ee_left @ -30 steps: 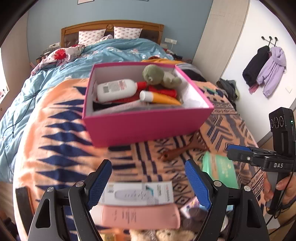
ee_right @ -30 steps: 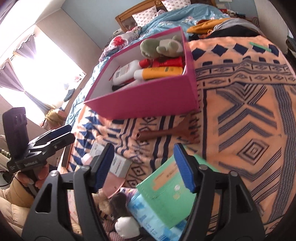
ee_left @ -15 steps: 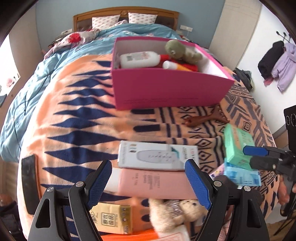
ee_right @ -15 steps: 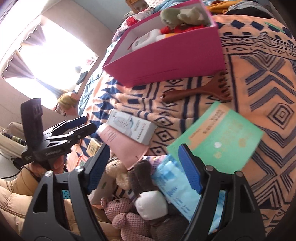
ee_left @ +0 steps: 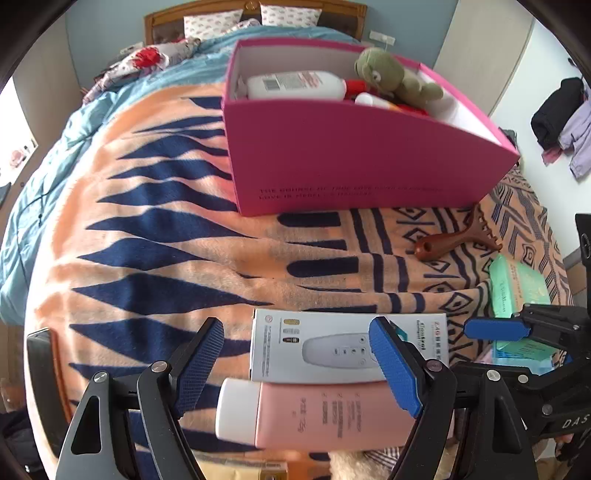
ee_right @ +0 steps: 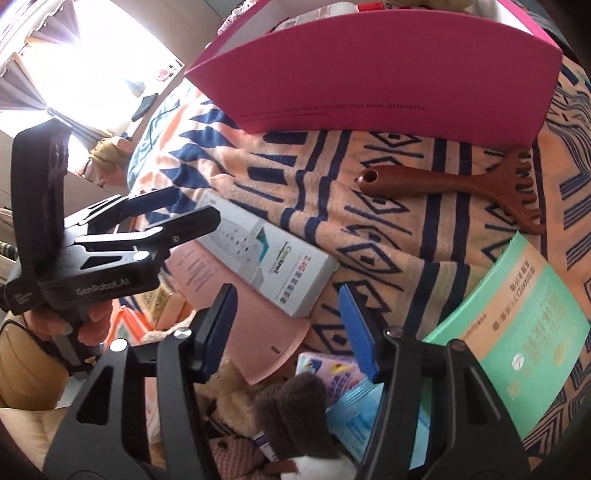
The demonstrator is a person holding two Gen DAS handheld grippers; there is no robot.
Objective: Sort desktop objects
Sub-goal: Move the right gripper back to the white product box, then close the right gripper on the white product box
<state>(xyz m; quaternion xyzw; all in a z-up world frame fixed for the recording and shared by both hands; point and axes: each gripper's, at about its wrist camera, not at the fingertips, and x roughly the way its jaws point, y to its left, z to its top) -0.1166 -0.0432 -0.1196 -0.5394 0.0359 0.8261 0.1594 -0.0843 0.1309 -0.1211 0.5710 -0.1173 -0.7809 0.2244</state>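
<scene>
A magenta box point(ee_left: 354, 158) on the patterned blanket holds a white bottle point(ee_left: 295, 85), a green plush point(ee_left: 395, 77) and tubes. My left gripper point(ee_left: 295, 365) is open, low over a white carton point(ee_left: 332, 350) and a pink tube point(ee_left: 325, 413). My right gripper point(ee_right: 291, 328) is open and empty above the pink tube's end point(ee_right: 266, 347), with the white carton point(ee_right: 273, 254) just ahead. A brown wooden comb point(ee_right: 454, 188) and a green book point(ee_right: 517, 347) lie to the right.
Plush toys point(ee_right: 291, 410), a blue packet point(ee_right: 354, 417) and small boxes are piled at the near edge. The magenta box's wall point(ee_right: 376, 66) stands close ahead. The other gripper point(ee_right: 110, 236) is at the left. Bedding and pillows point(ee_left: 258, 18) lie beyond.
Both grippers have dropped lower and closer to the pile. The carton and pink tube now sit between my left fingers. The box looms larger in both views.
</scene>
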